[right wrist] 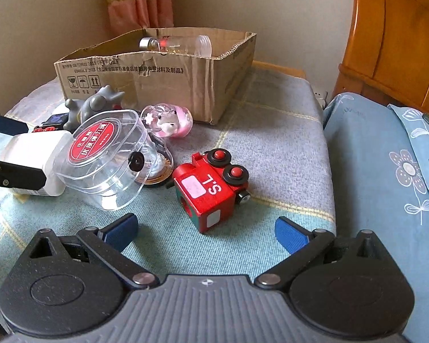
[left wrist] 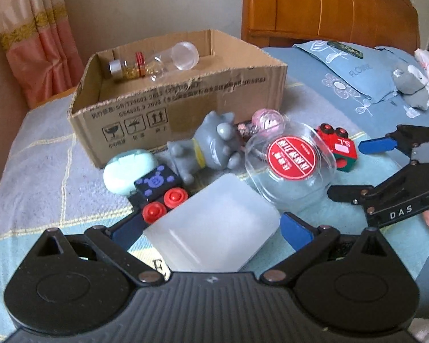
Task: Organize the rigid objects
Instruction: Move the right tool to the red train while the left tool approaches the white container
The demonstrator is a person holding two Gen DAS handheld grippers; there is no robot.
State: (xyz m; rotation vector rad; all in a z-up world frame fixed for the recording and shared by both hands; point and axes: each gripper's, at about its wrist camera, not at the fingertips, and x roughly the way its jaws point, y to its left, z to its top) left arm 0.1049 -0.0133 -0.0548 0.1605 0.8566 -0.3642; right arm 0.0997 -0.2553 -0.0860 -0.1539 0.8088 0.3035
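A frosted white plastic box (left wrist: 214, 225) lies on the blanket between the spread fingers of my left gripper (left wrist: 211, 231), which is open around it. Beyond it lie a black toy wagon with red wheels (left wrist: 160, 188), a mint case (left wrist: 126, 171), a grey cat figure (left wrist: 208, 145), a pink capsule (right wrist: 168, 121) and a clear tub with a red label (right wrist: 100, 157). A red toy train (right wrist: 208, 191) lies on its side just ahead of my open right gripper (right wrist: 207, 230), partly between the fingers. The cardboard box (right wrist: 157, 80) behind holds a silver-capped glass bottle (left wrist: 134, 67) and a clear tube (left wrist: 183, 55).
Everything rests on a checked blanket (right wrist: 271, 143) on a bed. A blue flowered pillow (right wrist: 386, 157) and a grey plush toy (left wrist: 411, 88) lie to the right. A wooden headboard (left wrist: 328, 5) stands behind, and a curtain (left wrist: 34, 37) hangs at the left.
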